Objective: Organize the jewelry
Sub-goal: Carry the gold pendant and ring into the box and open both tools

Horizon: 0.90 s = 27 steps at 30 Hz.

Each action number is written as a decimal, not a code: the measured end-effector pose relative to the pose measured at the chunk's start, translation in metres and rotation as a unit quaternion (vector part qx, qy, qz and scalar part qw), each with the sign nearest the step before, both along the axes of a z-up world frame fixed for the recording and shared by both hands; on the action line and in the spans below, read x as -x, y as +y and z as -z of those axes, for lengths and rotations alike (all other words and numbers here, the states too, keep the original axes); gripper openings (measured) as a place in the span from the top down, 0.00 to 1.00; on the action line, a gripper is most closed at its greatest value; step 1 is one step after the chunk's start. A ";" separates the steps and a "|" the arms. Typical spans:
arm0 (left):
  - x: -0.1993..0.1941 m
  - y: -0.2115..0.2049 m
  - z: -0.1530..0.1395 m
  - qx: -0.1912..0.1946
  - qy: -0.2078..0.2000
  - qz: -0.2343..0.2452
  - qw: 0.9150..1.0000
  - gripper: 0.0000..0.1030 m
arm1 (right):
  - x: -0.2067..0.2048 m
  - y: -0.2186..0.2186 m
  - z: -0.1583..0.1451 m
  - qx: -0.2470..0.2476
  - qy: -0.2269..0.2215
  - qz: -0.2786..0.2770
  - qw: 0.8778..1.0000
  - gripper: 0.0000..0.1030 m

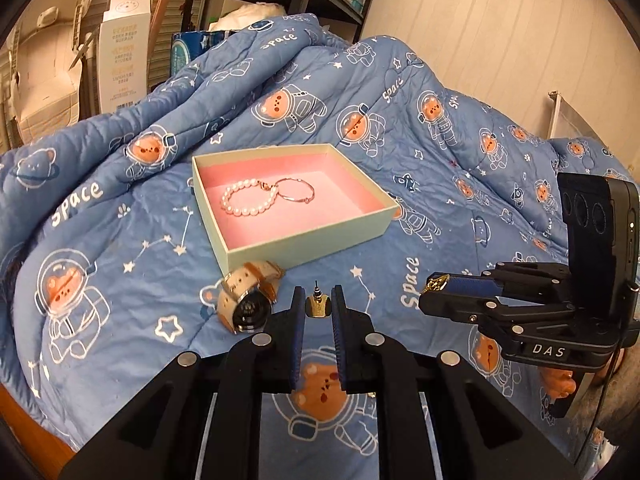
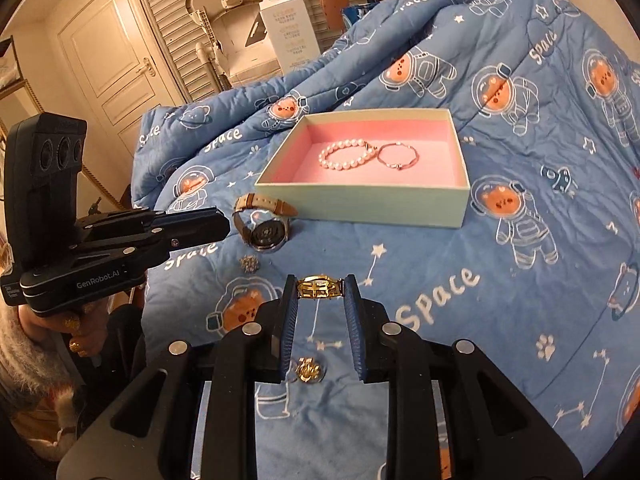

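Both grippers are loaded up and the box (image 1: pixel 316 236) is what everything hinges on: from the left gripper (image 1: pixel 318 304) it sits at about 12 o'clock, a touch toward 11, well apart across the blue quilt (image 1: pixel 420 208), and from the right gripper (image 2: pixel 320 288) it's more like 1 o'clock. The left jaws are clenched on a small gold earring (image 1: pixel 318 305), post sticking straight up. The right jaws are clamped on a gold openwork piece (image 2: pixel 320 287) lying crosswise between the pads; whether it's a ring or a clasp is hard to say. Neither gripper looks clearly nearer. Inside the box the pearl bracelet (image 1: pixel 248 200) and thin bangle (image 1: pixel 296 194) take up the middle, long axis running 9 to 3. The watch (image 1: pixel 248 300) sits just outside the near wall. Two more small bits lie on the quilt in the right view: a sparkly one (image 2: pixel 250 263) and a gold one (image 2: pixel 308 370) partly hidden behind the pads.
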<state>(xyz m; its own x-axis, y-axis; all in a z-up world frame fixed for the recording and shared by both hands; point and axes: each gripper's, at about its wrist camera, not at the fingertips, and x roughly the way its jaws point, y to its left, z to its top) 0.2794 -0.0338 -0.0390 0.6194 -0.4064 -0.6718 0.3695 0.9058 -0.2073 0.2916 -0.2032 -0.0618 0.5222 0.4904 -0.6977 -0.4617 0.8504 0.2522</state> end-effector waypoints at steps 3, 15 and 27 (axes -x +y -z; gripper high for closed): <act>-0.020 0.000 -0.005 -0.017 -0.005 -0.003 1.000 0.88 | -0.020 0.005 -0.009 0.019 -0.014 -0.006 1.000 0.77; -0.111 -0.008 0.007 -0.063 0.050 -0.007 0.997 0.88 | -0.121 0.023 -0.013 0.071 0.004 -0.018 0.997 0.77; -0.147 -0.010 0.036 -0.117 0.097 0.022 0.988 0.87 | -0.183 0.048 0.033 0.108 0.099 -0.054 0.988 0.77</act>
<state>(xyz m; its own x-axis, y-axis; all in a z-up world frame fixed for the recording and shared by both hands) 0.4263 -0.0442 -0.0746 0.4554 -0.2489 -0.8548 0.3831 0.9215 -0.0643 0.4747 -0.1547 -0.0948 0.3181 0.3640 -0.8754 -0.5122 0.8430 0.1644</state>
